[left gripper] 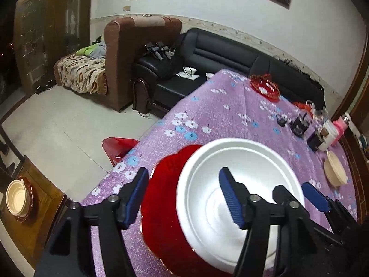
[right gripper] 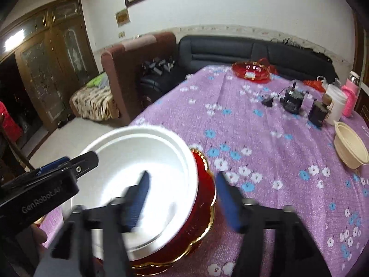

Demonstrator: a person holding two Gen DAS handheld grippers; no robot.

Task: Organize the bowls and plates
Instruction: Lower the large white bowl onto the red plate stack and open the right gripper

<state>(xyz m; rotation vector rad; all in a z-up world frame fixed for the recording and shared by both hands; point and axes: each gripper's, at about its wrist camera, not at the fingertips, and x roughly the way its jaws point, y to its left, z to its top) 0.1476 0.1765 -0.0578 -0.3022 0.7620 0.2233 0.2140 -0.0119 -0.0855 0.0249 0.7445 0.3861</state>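
Observation:
A white bowl (left gripper: 239, 184) sits inside a red gold-rimmed bowl (left gripper: 163, 203) on the purple flowered tablecloth (left gripper: 226, 120). My left gripper (left gripper: 184, 198) is open, one finger left of the red bowl and the other inside the white bowl. My right gripper (right gripper: 182, 198) is open and straddles the right rims of both bowls (right gripper: 147, 161); it is blurred. The red bowl (right gripper: 205, 198) shows under the white one there. The right gripper's fingers (left gripper: 313, 196) also show at the bowl's right in the left wrist view. A cream bowl (right gripper: 350, 147) lies at the table's right.
A red glass dish (right gripper: 251, 69) sits at the table's far end. Black adapters (right gripper: 293, 99), a white jar (right gripper: 336, 103) and a pink bottle (right gripper: 350, 99) stand at the right. A cream bowl on a red plate (left gripper: 17, 198) rests on a wooden side table at the left. A red stool (left gripper: 118, 147) stands by the table.

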